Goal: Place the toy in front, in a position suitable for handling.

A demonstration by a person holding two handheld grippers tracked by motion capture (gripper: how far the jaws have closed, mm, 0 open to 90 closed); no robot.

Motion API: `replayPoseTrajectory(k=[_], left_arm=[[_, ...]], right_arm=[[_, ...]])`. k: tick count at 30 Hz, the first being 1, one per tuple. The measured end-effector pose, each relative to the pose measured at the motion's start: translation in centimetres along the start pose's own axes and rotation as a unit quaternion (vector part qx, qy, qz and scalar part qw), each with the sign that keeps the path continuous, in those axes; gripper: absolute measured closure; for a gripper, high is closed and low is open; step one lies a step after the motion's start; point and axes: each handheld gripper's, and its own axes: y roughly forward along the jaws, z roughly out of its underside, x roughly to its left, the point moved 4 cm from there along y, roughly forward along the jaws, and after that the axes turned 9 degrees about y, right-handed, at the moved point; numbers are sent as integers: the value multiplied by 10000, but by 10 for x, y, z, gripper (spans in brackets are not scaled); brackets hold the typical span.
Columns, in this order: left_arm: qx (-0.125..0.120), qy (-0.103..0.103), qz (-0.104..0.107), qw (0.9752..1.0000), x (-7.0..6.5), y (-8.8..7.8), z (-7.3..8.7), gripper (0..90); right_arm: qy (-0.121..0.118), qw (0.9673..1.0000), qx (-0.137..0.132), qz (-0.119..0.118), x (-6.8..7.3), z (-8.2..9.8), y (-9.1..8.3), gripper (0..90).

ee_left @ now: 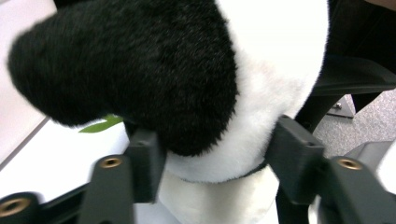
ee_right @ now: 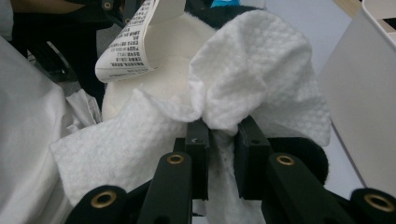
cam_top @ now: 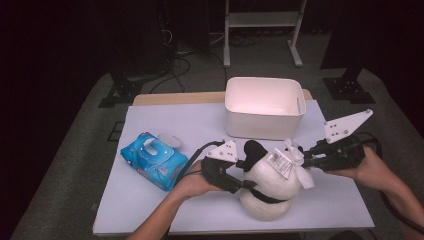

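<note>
Near the table's front edge sits the black-and-white plush panda toy (cam_top: 267, 187) — soft, light and squashy, best taken by a limb or fold of its body. The left gripper (cam_top: 240, 177) straddles its body, jaws touching the fur on both sides but hardly denting it, so I cannot tell if they grip. The right gripper (ee_right: 223, 140) is clenched on a white dimpled wet wipe (ee_right: 261, 79) — limp, easily torn — laid against the toy. Behind, at the far edge, the white plastic bin (cam_top: 264, 107) looks empty; the blue wipes pack (cam_top: 154, 160) lies by the left edge, lid up.
</note>
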Motion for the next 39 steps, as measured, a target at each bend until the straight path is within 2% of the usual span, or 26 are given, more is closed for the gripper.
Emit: replayPoseTrajectory(k=[5,7,8,9,13,16,20,23,25,27,33,36,39], left_arm=[[76,-218,131,9996,2,4,-2,218],[97,-213,205,9995,1,7,-4,195],[75,-156,256,9995,0,8,-5,210],[37,-56,256,9996,-1,8,-7,262],[34,184,141,9997,-2,6,-12,413],[-2,317,68,9995,4,4,-16,458],[21,541,-133,9984,15,-6,-21,472],[110,567,-54,9983,13,-8,-16,475],[45,525,-8,9986,10,-8,-13,485],[29,567,8,9984,7,-8,-13,493],[46,669,24,9977,1,-8,-14,502],[21,638,15,9980,1,-8,-13,502],[13,552,-52,9985,3,-8,-12,501]], right_arm=[[46,9999,-50,-119,3,6,1,772],[19,9998,-70,-175,6,6,2,771],[-21,9998,-62,-179,7,6,2,771],[-12,9998,-47,-175,8,6,2,771],[-11,9999,-64,-91,7,7,-2,770],[-50,9999,-125,-29,5,5,-6,769],[-16,9999,-146,42,1,3,-5,769],[-20,9999,-99,-44,2,4,2,769],[-49,10000,-64,-48,1,5,5,769],[0,10000,-51,-23,-1,5,3,769],[146,9996,-31,224,-14,4,-1,769],[247,9989,14,401,-24,6,-3,767],[334,9988,-28,370,-26,8,-2,767]])
